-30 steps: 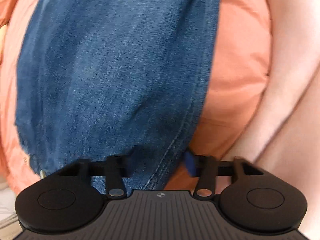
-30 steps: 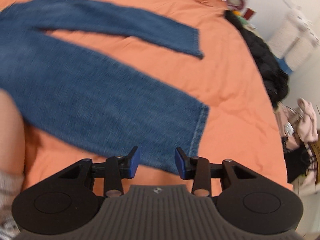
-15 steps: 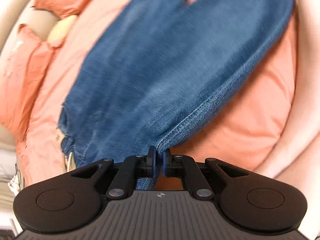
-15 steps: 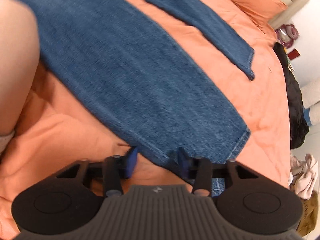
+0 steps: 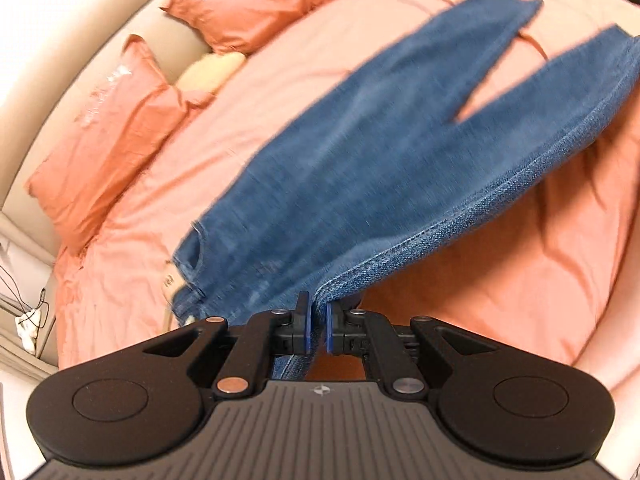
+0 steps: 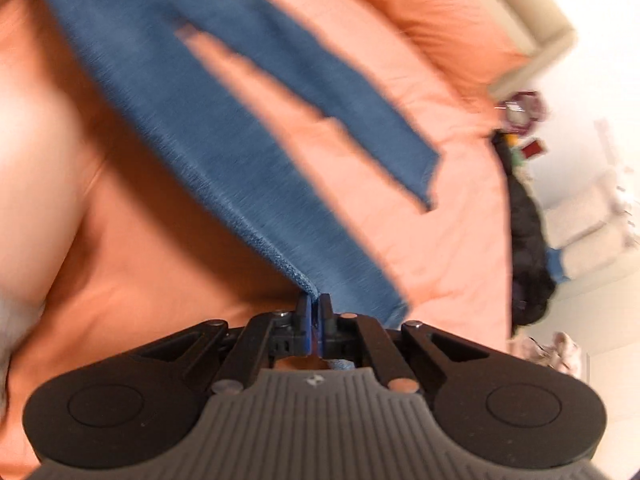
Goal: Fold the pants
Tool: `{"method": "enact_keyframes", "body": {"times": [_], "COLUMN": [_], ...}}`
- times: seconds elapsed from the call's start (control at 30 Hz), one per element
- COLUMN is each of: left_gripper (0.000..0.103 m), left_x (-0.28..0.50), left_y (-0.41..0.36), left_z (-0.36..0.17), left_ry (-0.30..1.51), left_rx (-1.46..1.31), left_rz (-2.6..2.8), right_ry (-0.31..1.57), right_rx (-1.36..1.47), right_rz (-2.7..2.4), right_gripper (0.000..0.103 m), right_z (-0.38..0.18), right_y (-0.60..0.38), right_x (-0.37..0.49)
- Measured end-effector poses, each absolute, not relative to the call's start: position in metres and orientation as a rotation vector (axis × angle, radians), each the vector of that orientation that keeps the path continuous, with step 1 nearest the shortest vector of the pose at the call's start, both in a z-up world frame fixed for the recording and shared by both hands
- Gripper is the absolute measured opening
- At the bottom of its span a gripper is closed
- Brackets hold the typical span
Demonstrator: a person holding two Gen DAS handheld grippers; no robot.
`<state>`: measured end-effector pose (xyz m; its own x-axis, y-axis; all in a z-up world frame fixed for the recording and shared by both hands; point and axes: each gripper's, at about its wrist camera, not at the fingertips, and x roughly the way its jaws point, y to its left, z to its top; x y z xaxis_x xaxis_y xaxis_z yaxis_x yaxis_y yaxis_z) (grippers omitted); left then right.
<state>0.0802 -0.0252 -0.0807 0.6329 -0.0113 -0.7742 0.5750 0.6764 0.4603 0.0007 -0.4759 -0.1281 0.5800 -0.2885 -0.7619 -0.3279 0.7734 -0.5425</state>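
Left gripper point(image 5: 318, 326) clenched on the jeans' point(image 5: 360, 168) side seam near the waist. Right gripper point(image 6: 314, 326), jaws just closed, pinches the same edge lower down the leg. Jeans lifted along that edge, rest spread on the orange bed point(image 5: 500, 272). Pillows point(image 5: 120, 128) beyond.

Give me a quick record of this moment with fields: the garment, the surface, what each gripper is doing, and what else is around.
garment: blue jeans, legs spread in a V, near side seam lifted off the bed
surface: orange bedspread
left gripper: shut on the seam edge of the jeans near the waist end
right gripper: shut on the seam edge of the near leg
pillows: two orange pillows by the headboard
clutter: dark clothing piled off the bed's far side
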Motion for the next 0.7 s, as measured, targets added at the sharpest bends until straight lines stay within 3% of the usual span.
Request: {"method": "enact_keyframes", "body": {"times": [0.17, 0.37, 0.7], "left_gripper": [0.006, 0.006, 0.006], "left_x": [0.110, 0.177, 0.330], "left_y": [-0.030, -0.045, -0.068], "left_z": [-0.060, -0.047, -0.106], "left_ry": [0.744, 0.712, 0.833], "left_rx": [0.763, 0.784, 0.772], "left_rz": [-0.348, -0.306, -0.280], "right_ry": [0.819, 0.782, 0.892], "right_rx": [-0.713, -0.743, -0.822], "right_rz": [-0.148, -0.245, -0.257], "right_gripper": [0.000, 0.000, 0.000], "right_z": [-0.082, -0.056, -0.115], "right_y": [-0.473, -0.472, -0.474], "right_x": [0.046, 0.132, 0.308]}}
